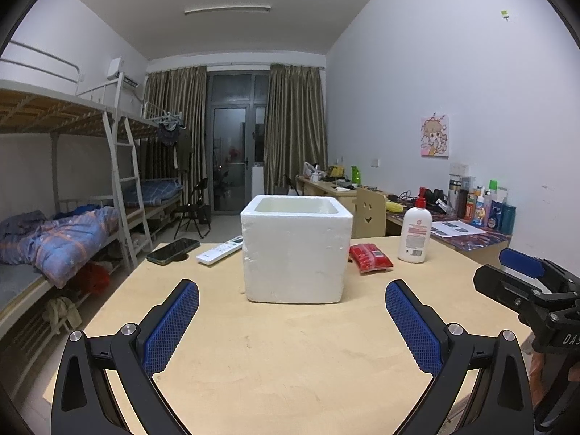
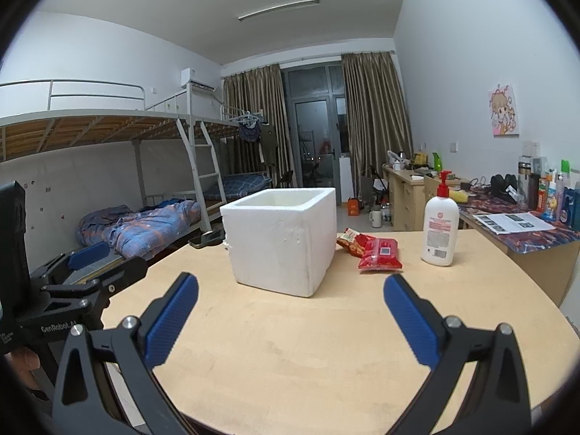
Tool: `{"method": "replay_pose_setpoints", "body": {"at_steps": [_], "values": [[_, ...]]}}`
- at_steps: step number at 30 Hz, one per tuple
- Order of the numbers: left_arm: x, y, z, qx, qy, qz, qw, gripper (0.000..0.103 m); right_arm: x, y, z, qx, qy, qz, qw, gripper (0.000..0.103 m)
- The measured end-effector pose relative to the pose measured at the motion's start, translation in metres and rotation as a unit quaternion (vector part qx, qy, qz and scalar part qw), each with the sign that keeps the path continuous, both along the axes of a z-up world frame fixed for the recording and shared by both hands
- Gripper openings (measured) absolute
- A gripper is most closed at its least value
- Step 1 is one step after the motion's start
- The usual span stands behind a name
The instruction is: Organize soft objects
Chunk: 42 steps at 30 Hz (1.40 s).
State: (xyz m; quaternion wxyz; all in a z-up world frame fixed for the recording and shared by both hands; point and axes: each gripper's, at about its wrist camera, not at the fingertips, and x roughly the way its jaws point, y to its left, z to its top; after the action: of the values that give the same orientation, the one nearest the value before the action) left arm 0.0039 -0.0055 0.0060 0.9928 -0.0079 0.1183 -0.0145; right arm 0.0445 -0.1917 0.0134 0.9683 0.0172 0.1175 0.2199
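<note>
A black smartphone (image 1: 173, 251) and a white remote control (image 1: 220, 249) lay side by side on the pale wooden table (image 1: 290, 344). A white metal bunk bed (image 1: 61, 195) stood behind them. Brown curtains (image 1: 295, 127) flanked a glass door (image 1: 232, 145).

Left wrist view low over the table (image 1: 290, 344), facing the foam box (image 1: 295, 250) straight, right wrist view similar, from further right, both sharing box and room.

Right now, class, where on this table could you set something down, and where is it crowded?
Free: the wide bare table between both open grippers and the foam box. Crowded: right of the box, red snack packs and lotion bottle; left of it, phone and remote.
</note>
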Motion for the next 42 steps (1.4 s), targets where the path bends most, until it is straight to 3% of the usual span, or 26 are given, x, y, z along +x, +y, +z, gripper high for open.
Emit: {"method": "replay_pose_setpoints", "body": {"at_steps": [21, 42], "values": [[-0.045, 0.002, -0.006, -0.002, -0.02, 0.0, 0.9998, 0.103, -0.032, 0.002, -0.005, -0.004, -0.027, 0.001, 1.0, 0.103], [-0.044, -0.003, -0.01, 0.002, -0.016, 0.004, 0.9999, 0.103, -0.032, 0.007, -0.011, -0.006, -0.021, 0.001, 1.0, 0.103]]}}
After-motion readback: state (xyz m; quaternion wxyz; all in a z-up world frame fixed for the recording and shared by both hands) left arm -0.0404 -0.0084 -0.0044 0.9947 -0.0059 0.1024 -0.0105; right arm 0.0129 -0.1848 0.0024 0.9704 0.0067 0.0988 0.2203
